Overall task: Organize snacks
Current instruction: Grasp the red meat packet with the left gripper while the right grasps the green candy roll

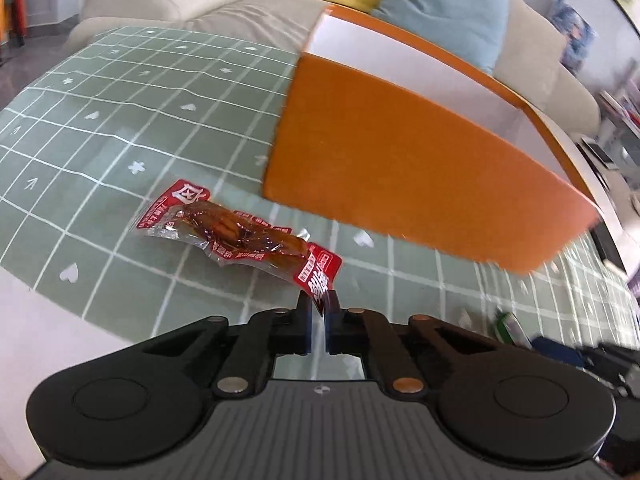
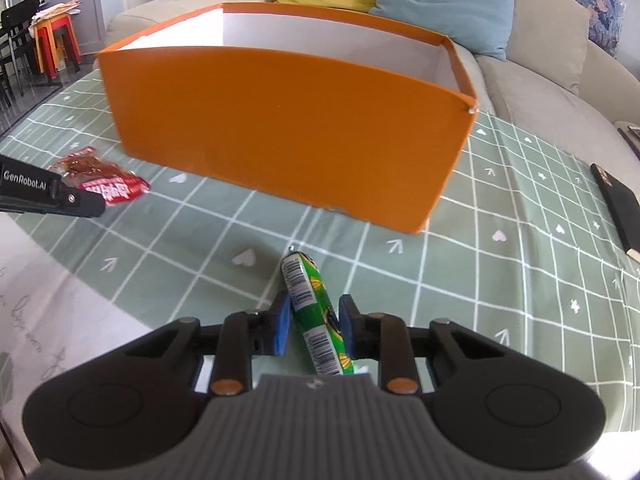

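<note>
My left gripper (image 1: 319,304) is shut on the near end of a red snack packet (image 1: 240,236) that stretches away to the left just over the green checked tablecloth. The packet also shows in the right wrist view (image 2: 102,178), with the left gripper's finger in front of it. My right gripper (image 2: 315,322) is closed against a green snack stick (image 2: 316,312) that lies between its blue pads (image 2: 282,326). An open orange box (image 1: 400,160) with a white inside stands behind both snacks; it also shows in the right wrist view (image 2: 288,136).
A beige sofa (image 2: 540,92) with yellow and blue cushions lies behind the table. A dark flat object (image 2: 618,206) lies at the cloth's right edge. Chairs and an orange stool (image 2: 52,44) stand far left.
</note>
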`<state>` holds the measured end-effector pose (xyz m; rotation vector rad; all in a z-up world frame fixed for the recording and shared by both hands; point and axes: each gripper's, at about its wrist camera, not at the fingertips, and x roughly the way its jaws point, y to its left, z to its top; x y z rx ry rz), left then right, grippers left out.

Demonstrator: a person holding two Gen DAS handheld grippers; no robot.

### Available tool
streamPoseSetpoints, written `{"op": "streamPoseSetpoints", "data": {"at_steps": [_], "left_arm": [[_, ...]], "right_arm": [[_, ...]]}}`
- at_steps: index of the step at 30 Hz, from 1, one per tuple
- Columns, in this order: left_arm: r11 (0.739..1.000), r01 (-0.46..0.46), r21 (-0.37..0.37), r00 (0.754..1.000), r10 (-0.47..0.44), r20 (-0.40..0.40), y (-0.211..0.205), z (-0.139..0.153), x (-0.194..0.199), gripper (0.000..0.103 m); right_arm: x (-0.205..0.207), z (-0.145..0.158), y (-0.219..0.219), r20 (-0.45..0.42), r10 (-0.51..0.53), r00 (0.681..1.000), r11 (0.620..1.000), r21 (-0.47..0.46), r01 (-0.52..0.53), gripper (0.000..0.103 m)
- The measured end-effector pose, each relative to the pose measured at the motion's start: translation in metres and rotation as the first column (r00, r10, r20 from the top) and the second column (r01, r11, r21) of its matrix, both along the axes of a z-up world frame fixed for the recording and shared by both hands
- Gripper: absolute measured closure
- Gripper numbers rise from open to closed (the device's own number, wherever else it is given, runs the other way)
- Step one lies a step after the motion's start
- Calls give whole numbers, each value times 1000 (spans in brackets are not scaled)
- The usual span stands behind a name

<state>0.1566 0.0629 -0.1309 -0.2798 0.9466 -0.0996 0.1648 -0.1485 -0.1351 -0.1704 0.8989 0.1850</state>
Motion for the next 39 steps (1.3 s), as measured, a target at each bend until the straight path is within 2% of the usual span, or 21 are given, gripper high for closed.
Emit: {"op": "streamPoseSetpoints", "data": {"at_steps": [5,8,10,13,17,20,27,28,30,32,35,37,39], "left_arm": [[992,124,-39,991,-126,-46,-16,3,-28,98],[973,224,-59,971,-228,-72,-29,3,-42,98],[957,287,-47,953,-290,-86,-38,2,-49,98],[932,361,30,928,-356,-111,-50,2,-59,98],[914,404,31,907,-396,-140,-48,5,-65,98],[917,384,106,914,-362,-183,-39,8,-68,95],[954,222,200,962,-181,-205,-1,10,-70,91],[960,201,197,966,-161,-203,3,11,-69,86],[974,169,152,970,-137,-198,10,11,-66,51],[987,131,96,980,-115,-160,13,14,-67,34],[996,77,44,992,-72,-101,16,18,-64,32],[998,40,53,997,-36,-62,16,17,-59,31],[998,25,58,998,-22,-52,15,11,-53,31]], "right_arm": [[-16,0,6,7,25,1000,1000,1,-25,81],[-23,-1,8,14,32,999,999,-3,-32,81],[-26,0,8,11,31,999,999,-4,-31,81],[-31,0,6,6,22,1000,1000,-3,-22,82],[-40,1,8,10,26,1000,1000,-15,-26,82],[-44,4,8,10,27,1000,1000,-9,-27,83],[-47,8,11,13,33,999,999,8,-33,84],[-46,7,11,11,34,999,999,9,-34,84],[-47,6,11,11,35,999,999,7,-35,86],[-47,6,11,15,37,999,999,7,-37,85],[-47,9,11,29,36,999,999,16,-37,80],[-48,10,12,38,42,998,999,22,-43,72],[-48,11,14,45,49,998,998,24,-50,71]]}}
